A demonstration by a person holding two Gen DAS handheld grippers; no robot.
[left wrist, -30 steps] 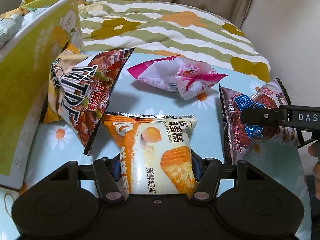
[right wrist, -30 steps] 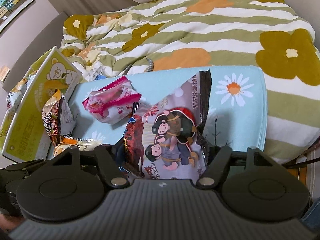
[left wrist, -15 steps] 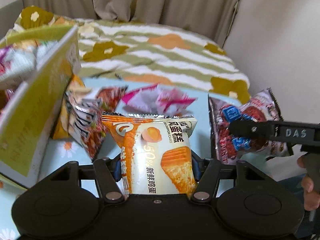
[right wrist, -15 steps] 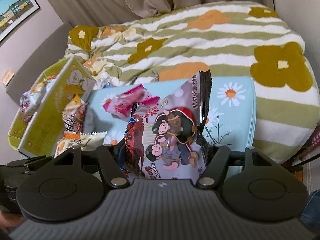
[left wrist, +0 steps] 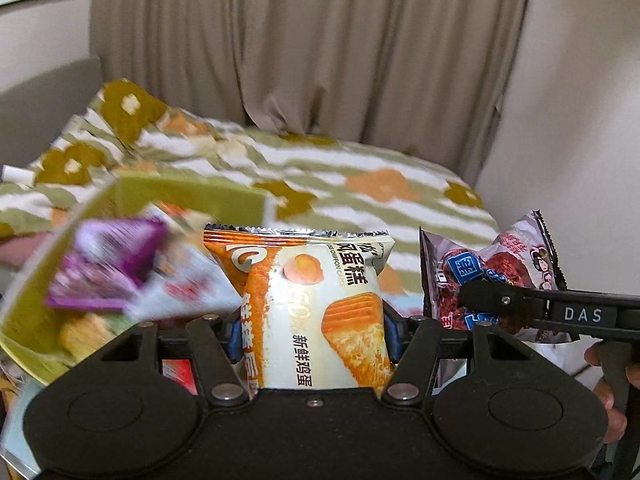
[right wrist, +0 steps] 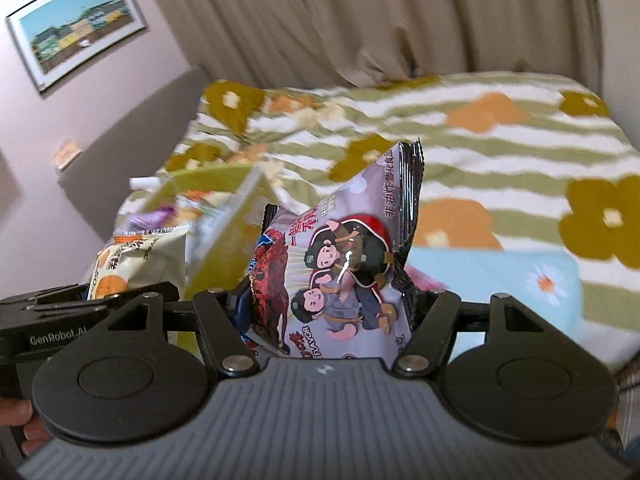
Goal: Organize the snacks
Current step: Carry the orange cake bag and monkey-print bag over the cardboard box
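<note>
My left gripper [left wrist: 314,332] is shut on an orange and cream chiffon cake packet [left wrist: 312,304], held upright in the air. The packet also shows in the right wrist view [right wrist: 136,256]. My right gripper [right wrist: 328,312] is shut on a lilac snack bag with cartoon figures [right wrist: 344,276], also lifted; this bag shows at the right of the left wrist view [left wrist: 492,280]. A yellow-green cardboard box [left wrist: 188,196] holding several snack packets, one purple [left wrist: 108,268], lies below and left of both grippers, blurred. It also shows in the right wrist view [right wrist: 224,248].
A striped floral quilt [right wrist: 500,136] covers the bed behind. A light blue daisy cloth [right wrist: 520,276] lies under the right gripper. Beige curtains [left wrist: 320,48] hang at the back; a grey headboard [right wrist: 132,136] and framed picture [right wrist: 76,24] are on the left wall.
Both grippers have risen and tilted up with their packets. The cloth and the loose packets on it have dropped out of view; the box now sits lower and nearer.
</note>
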